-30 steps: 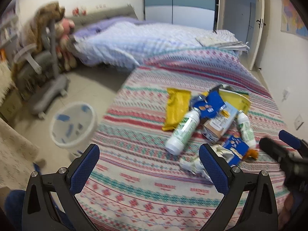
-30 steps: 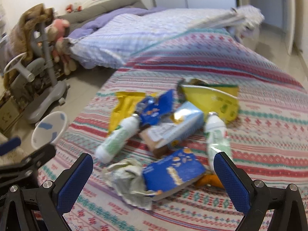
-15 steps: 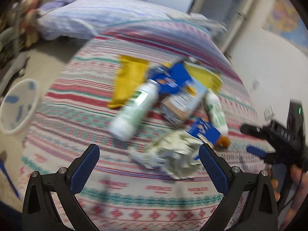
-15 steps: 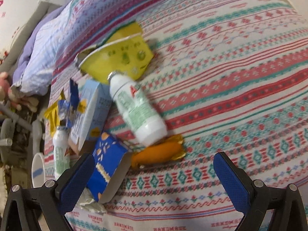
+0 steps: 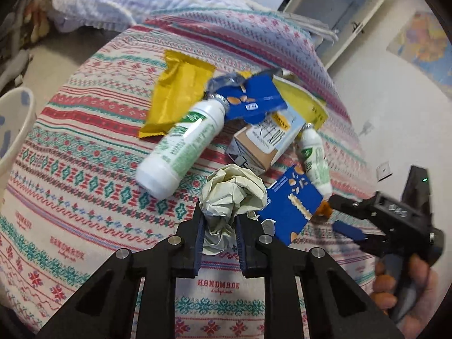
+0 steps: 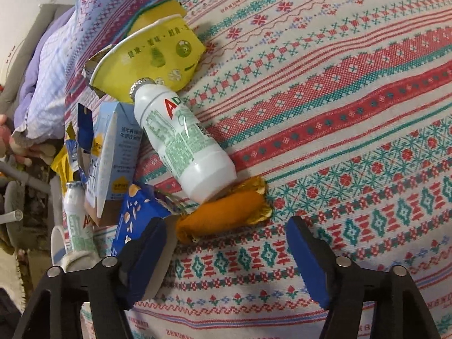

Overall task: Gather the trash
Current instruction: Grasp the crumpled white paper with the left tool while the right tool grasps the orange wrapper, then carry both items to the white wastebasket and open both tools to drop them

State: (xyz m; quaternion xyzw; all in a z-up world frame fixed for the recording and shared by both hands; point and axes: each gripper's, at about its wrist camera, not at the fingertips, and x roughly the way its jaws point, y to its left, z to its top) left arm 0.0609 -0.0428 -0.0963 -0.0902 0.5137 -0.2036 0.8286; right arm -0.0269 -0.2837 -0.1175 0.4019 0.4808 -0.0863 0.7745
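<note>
At the far left of the left wrist view, the rim of a white bin [image 5: 15,130] with blue patches stands on the floor beside the bed [image 5: 84,186], whose patterned cover carries the trash. Next comes a yellow wrapper [image 5: 178,87] lying flat, with a white bottle [image 5: 183,147] with green print on its side just below it, its neck touching a torn blue packet [image 5: 251,99]. The left hand-held gripper [image 5: 219,226] is nearly closed — its two fingers pinch a crumpled ball of pale paper [image 5: 231,192] at the near edge of the pile. Behind the paper sits a milk carton [image 5: 262,144]; to its right lie a blue box [image 5: 291,209] and a second white bottle [image 5: 315,161], with a yellow paper bowl [image 5: 299,99] behind them. At the right edge a hand [image 5: 406,288] holds the right hand-held gripper [image 5: 347,217], close to the blue box.

The right wrist view shows what the left one mostly hides: an orange wrapper [image 6: 226,214] with a gold crimped end, lying under the base of the second bottle [image 6: 183,144]. The right hand-held gripper [image 6: 228,257] is wide open and holds nothing — the orange wrapper lies just ahead of the gap, nearer the left finger [image 6: 147,257], which overlaps the blue box [image 6: 138,217]. The crumpled paper cannot be made out here.
</note>
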